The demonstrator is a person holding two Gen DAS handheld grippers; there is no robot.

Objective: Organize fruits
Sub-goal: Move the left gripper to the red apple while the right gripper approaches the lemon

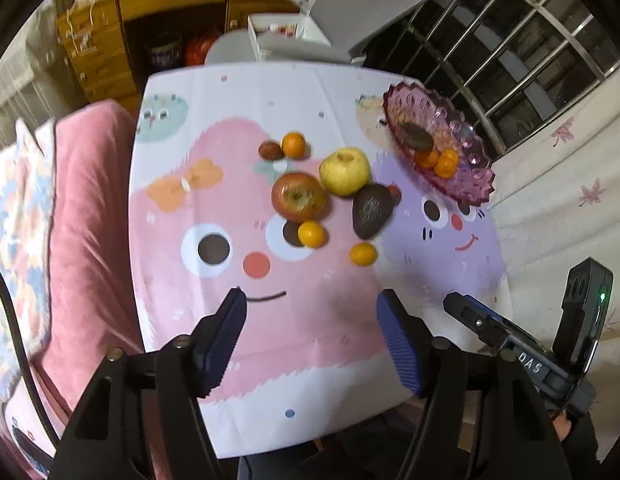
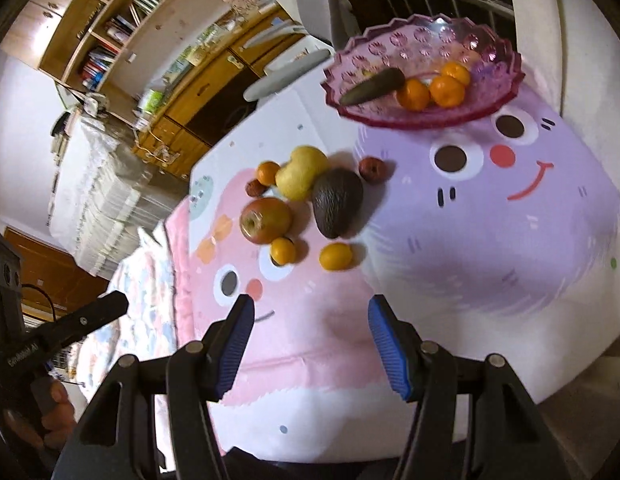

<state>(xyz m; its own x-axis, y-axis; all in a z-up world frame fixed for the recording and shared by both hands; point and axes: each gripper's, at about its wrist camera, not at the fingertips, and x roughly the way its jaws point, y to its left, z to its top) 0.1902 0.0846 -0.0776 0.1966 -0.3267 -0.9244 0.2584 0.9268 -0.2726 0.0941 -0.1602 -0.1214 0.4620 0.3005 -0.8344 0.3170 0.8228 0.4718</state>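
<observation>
Both hand-held grippers hover over the near edge of the cartoon-printed tablecloth (image 1: 230, 92), blue ribbed pads spread apart and nothing between them: the left gripper (image 1: 312, 304) and the right gripper (image 2: 310, 310) touch no fruit. Ahead lie a red apple (image 1: 298, 197), a yellow apple (image 1: 345, 171), a dark avocado (image 1: 371, 211) and small oranges (image 1: 311, 234), beside the pink scalloped glass bowl (image 2: 502, 84) that holds three oranges
</observation>
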